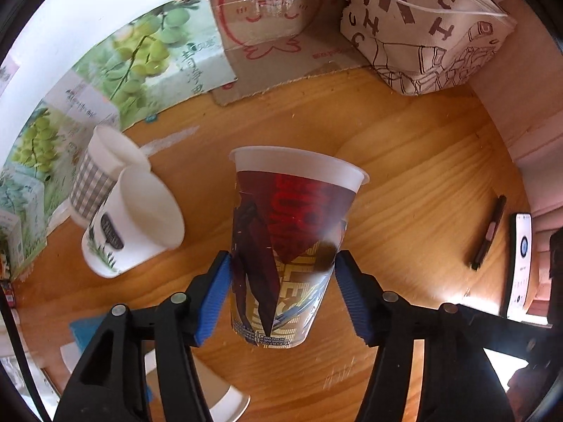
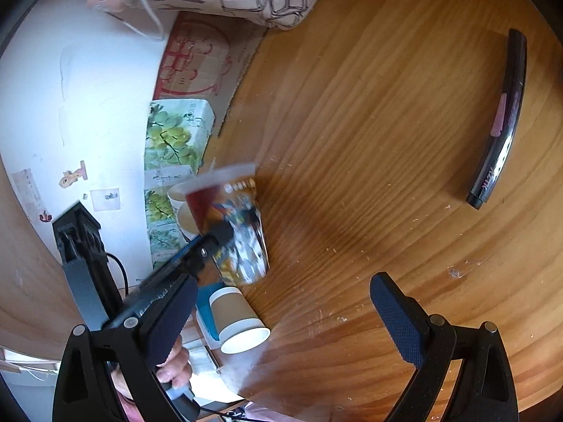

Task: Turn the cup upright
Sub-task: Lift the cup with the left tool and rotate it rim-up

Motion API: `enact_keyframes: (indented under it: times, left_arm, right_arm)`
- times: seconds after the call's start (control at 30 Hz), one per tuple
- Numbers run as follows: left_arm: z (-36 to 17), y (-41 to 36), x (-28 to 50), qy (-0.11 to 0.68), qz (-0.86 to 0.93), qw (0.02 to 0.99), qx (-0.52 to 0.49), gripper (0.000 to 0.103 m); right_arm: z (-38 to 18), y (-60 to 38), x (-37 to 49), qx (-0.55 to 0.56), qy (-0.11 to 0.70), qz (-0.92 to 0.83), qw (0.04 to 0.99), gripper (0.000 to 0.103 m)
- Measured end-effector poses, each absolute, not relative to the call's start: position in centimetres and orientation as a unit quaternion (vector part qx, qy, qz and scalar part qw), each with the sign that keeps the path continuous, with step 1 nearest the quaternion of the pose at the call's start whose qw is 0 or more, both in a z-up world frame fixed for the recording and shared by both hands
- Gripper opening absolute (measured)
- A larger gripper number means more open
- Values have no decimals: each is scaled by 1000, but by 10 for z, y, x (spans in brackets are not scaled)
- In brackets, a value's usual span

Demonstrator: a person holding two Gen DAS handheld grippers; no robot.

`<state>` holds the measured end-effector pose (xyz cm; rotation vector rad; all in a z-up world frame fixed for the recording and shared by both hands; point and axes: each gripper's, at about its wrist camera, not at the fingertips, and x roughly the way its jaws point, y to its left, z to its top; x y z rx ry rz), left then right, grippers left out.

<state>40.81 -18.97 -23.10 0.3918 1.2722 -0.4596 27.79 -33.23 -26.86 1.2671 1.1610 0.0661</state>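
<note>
While clamped between the blue pads (image 1: 214,295) of the left gripper (image 1: 281,293), printed cup (image 1: 286,242) held above the wooden surface (image 1: 404,183), white rim up and away from the camera, base down near the pads, body tilted slightly. Pads pressed against both sides of the lower cup wall. In the right wrist view, same cup (image 2: 232,225) blurred, off the surface (image 2: 369,140), gripped from the left by the other tool. Right gripper (image 2: 281,320) spread wide, nothing between its dark pads (image 2: 396,320), hovering over bare wood. Behind and left of the held cup, two white paper cups (image 1: 130,207) nested and lying on their sides, one checked grey. Near the bottom edge, a brown sleeved cup (image 2: 239,320) lying on its side, mouth toward the camera. At the back, grape-printed boxes (image 1: 158,45), a cardboard sheet (image 1: 267,17) and a lettered bag (image 1: 422,28). To the right, a dark pen (image 2: 499,123) flat on the wood and a lit phone (image 1: 520,263) at the edge.
</note>
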Motion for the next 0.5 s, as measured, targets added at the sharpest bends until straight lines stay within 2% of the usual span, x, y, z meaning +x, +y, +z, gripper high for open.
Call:
enact_keyframes:
  times: [0.3, 0.5]
  left_arm:
    - [-243, -211, 433, 596, -204, 756, 176, 74]
    - [-252, -221, 444, 606, -203, 752, 158, 75]
  right_arm:
    - [-282, -340, 277, 573, 511, 31, 640, 99]
    - [-283, -347, 275, 573, 511, 26, 640, 99]
